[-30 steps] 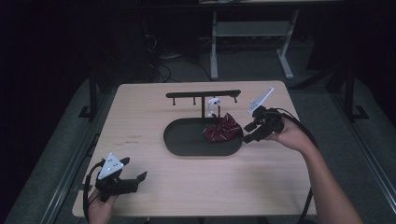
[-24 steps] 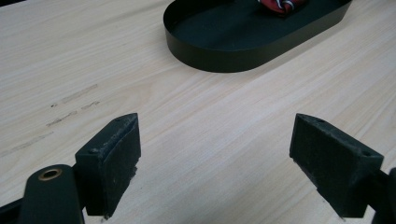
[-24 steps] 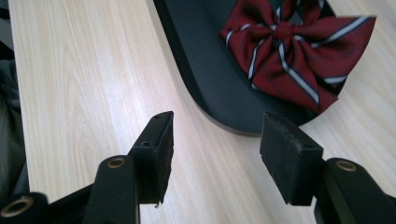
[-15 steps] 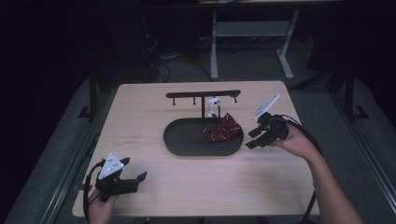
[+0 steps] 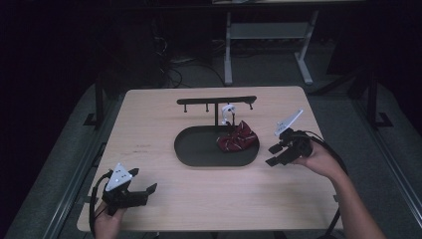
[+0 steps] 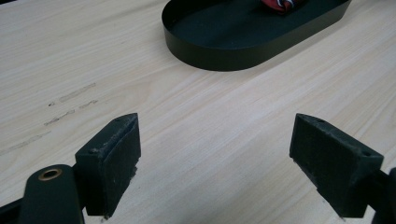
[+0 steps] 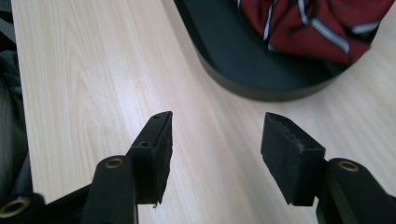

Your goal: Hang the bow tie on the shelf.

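**A:** What sits closest to the person?

**B:** The left gripper (image 5: 133, 191), at the near left corner of the bench (image 5: 209, 204). Its jaws are spread wide with nothing between them; in the left gripper view only bare pale wood lies under the pads (image 6: 114, 158). A few faint scuff marks (image 6: 70, 105) show on the wood to the left of them.

**A:** And the right gripper?

**B:** The right gripper (image 5: 274, 154) is farther up, on the right side of the bench, held in the right hand (image 5: 318, 159). Its jaws are spread too and hold nothing. They point toward the rounded right end of the tray (image 5: 199, 149) and stand just beside it without touching it. In the right gripper view the pads (image 7: 156, 149) hover over bare wood, with the tray's dark wall just beyond.

**A:** Where is the cloth?

**B:** The red cloth (image 5: 238, 140) with pale stripes lies crumpled in a heap inside the black oval tray, at its right end, the end nearest the right gripper. It also shows at the top of the right gripper view (image 7: 313, 23), bunched in folds and apart from the jaws. The rest of the tray floor is bare.

**A:** Anything past the tray?

**B:** A black rack (image 5: 216, 100) with a horizontal bar and small pegs rises on a post at the tray's far edge. A small white thing (image 5: 228, 112) hangs just under the bar, right above the cloth; I cannot tell what it is. Beyond the bench, on the dark floor, stand the pale legs of another table (image 5: 229, 50).
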`<state>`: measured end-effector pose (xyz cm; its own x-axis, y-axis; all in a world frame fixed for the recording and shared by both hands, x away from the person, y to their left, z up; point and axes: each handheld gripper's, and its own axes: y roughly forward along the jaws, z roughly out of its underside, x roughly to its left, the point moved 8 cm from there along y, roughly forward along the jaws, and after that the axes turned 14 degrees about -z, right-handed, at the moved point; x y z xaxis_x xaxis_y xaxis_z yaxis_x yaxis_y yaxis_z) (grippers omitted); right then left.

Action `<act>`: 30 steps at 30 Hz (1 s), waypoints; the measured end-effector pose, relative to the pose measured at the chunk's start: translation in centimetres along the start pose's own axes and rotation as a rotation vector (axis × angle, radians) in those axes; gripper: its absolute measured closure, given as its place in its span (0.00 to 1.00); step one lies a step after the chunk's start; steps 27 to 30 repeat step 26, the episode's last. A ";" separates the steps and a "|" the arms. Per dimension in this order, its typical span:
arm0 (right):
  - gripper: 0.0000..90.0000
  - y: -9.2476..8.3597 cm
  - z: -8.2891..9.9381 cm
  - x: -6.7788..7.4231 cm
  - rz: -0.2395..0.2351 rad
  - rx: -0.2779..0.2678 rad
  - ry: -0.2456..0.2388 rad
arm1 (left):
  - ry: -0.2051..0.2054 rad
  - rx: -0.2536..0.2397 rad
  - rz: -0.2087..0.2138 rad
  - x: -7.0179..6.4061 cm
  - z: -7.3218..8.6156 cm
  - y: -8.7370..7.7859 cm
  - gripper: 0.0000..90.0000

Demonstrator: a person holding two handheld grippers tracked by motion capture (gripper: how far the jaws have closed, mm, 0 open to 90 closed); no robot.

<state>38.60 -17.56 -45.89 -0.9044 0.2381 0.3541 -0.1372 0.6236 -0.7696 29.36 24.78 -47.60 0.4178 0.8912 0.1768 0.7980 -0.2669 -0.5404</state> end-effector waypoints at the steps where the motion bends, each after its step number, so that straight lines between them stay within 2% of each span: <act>1: 0.47 0.0 0.2 0.1 -0.001 0.000 0.004 | 0.001 0.002 -0.001 0.0 0.0 0.0 0.18; 2: 0.47 0.0 0.2 0.1 0.002 -0.009 -0.008 | 0.002 0.003 -0.001 0.0 0.0 0.0 0.18; 14: 0.47 0.2 2.4 1.1 0.005 -0.031 0.002 | -0.002 0.004 0.000 -0.1 0.0 0.0 0.18; 15: 0.47 0.2 2.5 1.2 0.003 -0.038 0.003 | 0.003 0.006 0.001 0.0 0.1 0.0 0.18; 16: 0.47 0.1 2.7 1.6 0.000 -0.042 0.024 | 0.002 0.007 0.001 0.0 0.1 0.0 0.18; 22: 0.47 0.3 4.0 2.4 0.005 -0.070 0.024 | -0.003 -0.002 0.003 -0.2 0.0 0.1 0.18; 26: 0.45 0.5 4.8 3.6 0.008 -0.096 0.029 | 0.000 -0.001 0.003 -0.1 0.0 0.1 0.18; 30: 0.45 0.5 4.8 3.6 0.008 -0.096 0.029 | 0.000 -0.001 0.003 -0.1 0.0 0.1 0.18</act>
